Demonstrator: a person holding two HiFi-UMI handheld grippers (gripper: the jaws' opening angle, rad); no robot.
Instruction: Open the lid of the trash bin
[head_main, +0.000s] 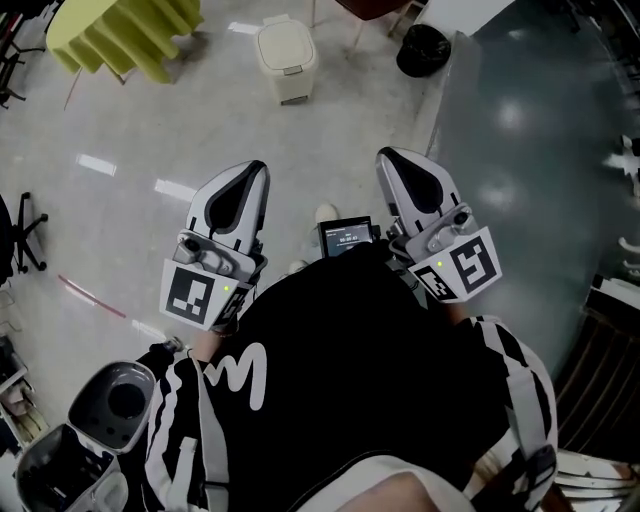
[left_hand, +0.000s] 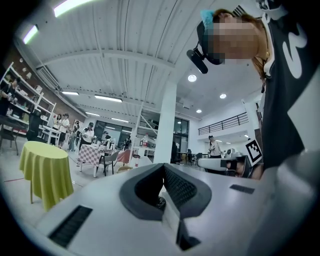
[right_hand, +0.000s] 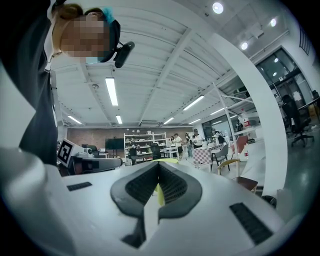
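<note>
Concrete floor (head_main: 150, 130), trash bin (head_main: 287, 60) ahead
It stands well beyond left gripper (head_main: 255, 170), farther from right gripper (head_main: 388, 158); both closed, empty.

You stand in a large open hall, part lab and part showroom: a polished grey floor (head_main: 130, 150) fills the head view, with a yellow-draped table (head_main: 120, 35) at upper left. Both gripper views show a white ribbed ceiling (left_hand: 125, 40) with strip lights (right_hand: 111, 90). Lower down are a white column (left_hand: 165, 122), shelving (right_hand: 145, 141) at centre, and people (left_hand: 62, 127) at left.
</note>
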